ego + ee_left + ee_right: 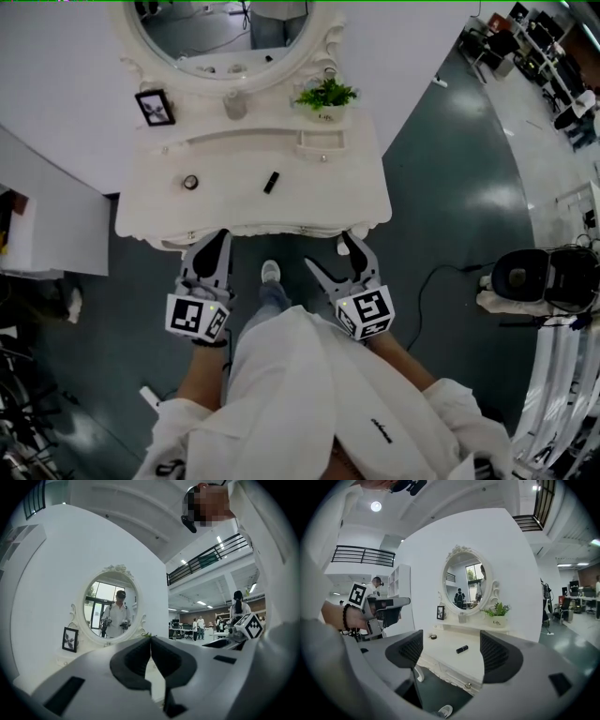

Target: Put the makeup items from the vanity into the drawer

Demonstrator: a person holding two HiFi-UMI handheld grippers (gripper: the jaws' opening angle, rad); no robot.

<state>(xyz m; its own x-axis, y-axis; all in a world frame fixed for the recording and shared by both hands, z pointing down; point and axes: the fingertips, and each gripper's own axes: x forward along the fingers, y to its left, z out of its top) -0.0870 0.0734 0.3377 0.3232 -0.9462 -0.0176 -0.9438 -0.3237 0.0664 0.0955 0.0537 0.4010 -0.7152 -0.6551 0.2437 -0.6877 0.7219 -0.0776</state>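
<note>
We hold both units short of the front edge of the white vanity surface (319,202), on the side away from the oval mirror (225,37).

- Left hand-held gripper (220,239): jaws pressed together, tip against tip, nothing between them.
- Right hand-held gripper (328,251): jaws spread wide and empty; the surface shows through the gap.

Neither unit touches a makeup item.

- A black lipstick tube (271,182) lies flat on the surface, in front of the mirror's right half.
- A small round container (190,182) lies in front of the mirror's left half, well apart from the tube.

Directly below the mirror stand, from left to right, a framed picture (155,107), a glass cup (234,105) and a potted plant (325,97).
</note>
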